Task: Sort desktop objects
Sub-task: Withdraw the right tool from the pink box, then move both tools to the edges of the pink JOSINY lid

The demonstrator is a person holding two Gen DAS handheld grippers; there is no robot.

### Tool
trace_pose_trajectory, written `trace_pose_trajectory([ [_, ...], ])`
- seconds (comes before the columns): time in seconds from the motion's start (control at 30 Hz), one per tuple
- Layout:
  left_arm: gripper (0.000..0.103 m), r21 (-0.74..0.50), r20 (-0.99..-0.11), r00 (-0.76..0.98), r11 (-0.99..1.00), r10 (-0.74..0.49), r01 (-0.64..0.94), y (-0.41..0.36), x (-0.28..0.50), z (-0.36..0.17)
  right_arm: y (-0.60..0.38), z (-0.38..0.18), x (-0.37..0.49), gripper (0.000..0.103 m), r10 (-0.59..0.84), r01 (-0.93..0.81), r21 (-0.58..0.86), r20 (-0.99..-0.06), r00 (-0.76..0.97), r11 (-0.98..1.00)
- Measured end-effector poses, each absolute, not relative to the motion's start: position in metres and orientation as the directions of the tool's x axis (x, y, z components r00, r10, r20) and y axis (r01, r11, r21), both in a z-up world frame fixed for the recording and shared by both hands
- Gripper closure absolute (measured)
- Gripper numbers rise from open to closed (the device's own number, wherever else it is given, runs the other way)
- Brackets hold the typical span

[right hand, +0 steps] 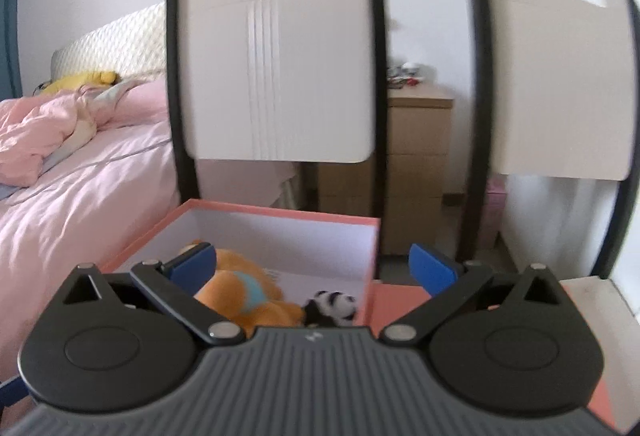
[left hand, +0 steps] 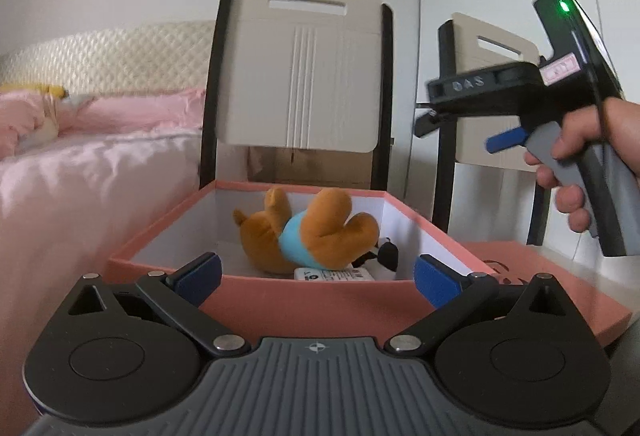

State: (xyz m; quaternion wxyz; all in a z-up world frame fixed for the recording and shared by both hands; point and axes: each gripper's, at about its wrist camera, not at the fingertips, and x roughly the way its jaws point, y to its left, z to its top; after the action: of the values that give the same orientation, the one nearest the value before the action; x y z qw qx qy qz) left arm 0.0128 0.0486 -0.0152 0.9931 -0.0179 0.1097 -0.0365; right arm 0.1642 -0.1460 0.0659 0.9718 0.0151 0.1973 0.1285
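Note:
An open pink box point(left hand: 304, 296) with a white inside holds a brown plush bear point(left hand: 316, 232) in a blue shirt, a small panda plush point(left hand: 386, 256) and a white labelled packet point(left hand: 332, 274). My left gripper point(left hand: 318, 278) stands open just before the box's near wall, nothing between its blue pads. A hand holds my right gripper point(left hand: 426, 116) up high, to the right of the box. In the right wrist view that gripper point(right hand: 314, 268) is open and empty over the box point(right hand: 280, 214), with the bear point(right hand: 240, 296) and panda point(right hand: 332, 306) below it.
A flat pink lid point(left hand: 560, 276) lies right of the box. Two cream chair backs point(right hand: 280, 56) point(right hand: 560, 76) stand behind it. A bed with pink bedding point(right hand: 80, 188) fills the left. A wooden nightstand point(right hand: 416, 156) is between the chairs.

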Motion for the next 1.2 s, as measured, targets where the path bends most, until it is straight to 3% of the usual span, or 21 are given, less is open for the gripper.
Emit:
trace_pose_trajectory([
  [0.17,0.0,-0.005,-0.183,0.979,0.996,-0.088,0.089,0.038,0.004,-0.015,-0.182,0.051,0.148,0.0,0.25,-0.219,0.13,-0.317,0.915,0.967],
  [0.43,0.0,0.017,-0.18,0.982,0.998,-0.054,0.058,0.033,0.008,-0.021,-0.219,0.023,0.098,0.0,0.221,-0.206,0.096,-0.191,0.956,0.974],
  [0.7,0.0,0.015,-0.199,0.98,1.0,0.023,-0.02,0.039,0.014,-0.027,-0.241,0.007,0.076,0.0,0.227,-0.215,0.084,-0.176,0.958,0.973],
  [1.2,0.0,0.027,-0.216,0.976,1.0,0.02,-0.014,0.035,0.013,-0.029,-0.257,-0.001,0.077,0.0,0.213,-0.202,0.075,-0.189,0.959,0.976],
])
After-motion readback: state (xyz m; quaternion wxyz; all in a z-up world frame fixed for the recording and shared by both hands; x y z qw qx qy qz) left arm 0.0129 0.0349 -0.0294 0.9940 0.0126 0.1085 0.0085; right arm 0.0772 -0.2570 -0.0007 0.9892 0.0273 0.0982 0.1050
